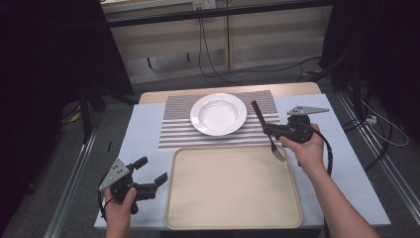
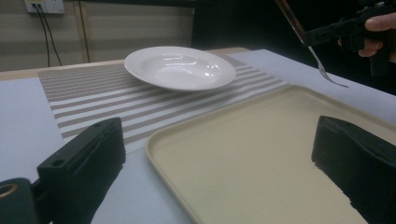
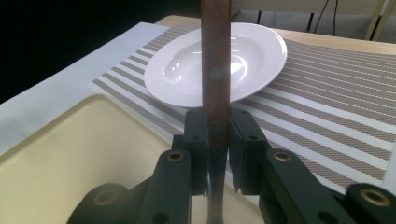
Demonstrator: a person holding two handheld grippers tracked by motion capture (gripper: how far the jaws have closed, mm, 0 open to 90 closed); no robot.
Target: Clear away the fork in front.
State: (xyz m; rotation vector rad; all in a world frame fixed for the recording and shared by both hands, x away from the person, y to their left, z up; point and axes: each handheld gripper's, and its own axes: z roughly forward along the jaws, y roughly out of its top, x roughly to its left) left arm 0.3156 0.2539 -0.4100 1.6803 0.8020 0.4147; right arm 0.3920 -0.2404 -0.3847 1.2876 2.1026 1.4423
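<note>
High view: table (image 1: 141, 129) with pale blue cover, person's forearms entering from the near edge. Largest item on it is a beige tray (image 1: 233, 186), near centre, nothing lying in it. Just beyond the tray's far edge lies a striped placemat (image 1: 176, 124), brown and white bands. A white deep plate (image 1: 218, 113) sits on the mat, slightly far of the mat's middle.

Right gripper (image 1: 270, 130) is held in the air over the tray's far right corner, close to the mat's right end. Its jaws are clenched on a fork (image 1: 267, 131) with a reddish-brown wooden handle. Handle points far and left, toward the plate's right rim; metal tines hang near and down, over the tray's far right corner, not touching it. Right gripper view confirms: both pads pinch the handle (image 3: 215, 70), which rises straight up in front of the plate (image 3: 261, 56).

Left gripper (image 1: 151, 173) rests low at the near left, just beside the tray's left edge. Jaws released, standing wide apart, nothing between them. Left gripper view shows the tray (image 2: 243, 154) lying between the two open jaws.
</note>
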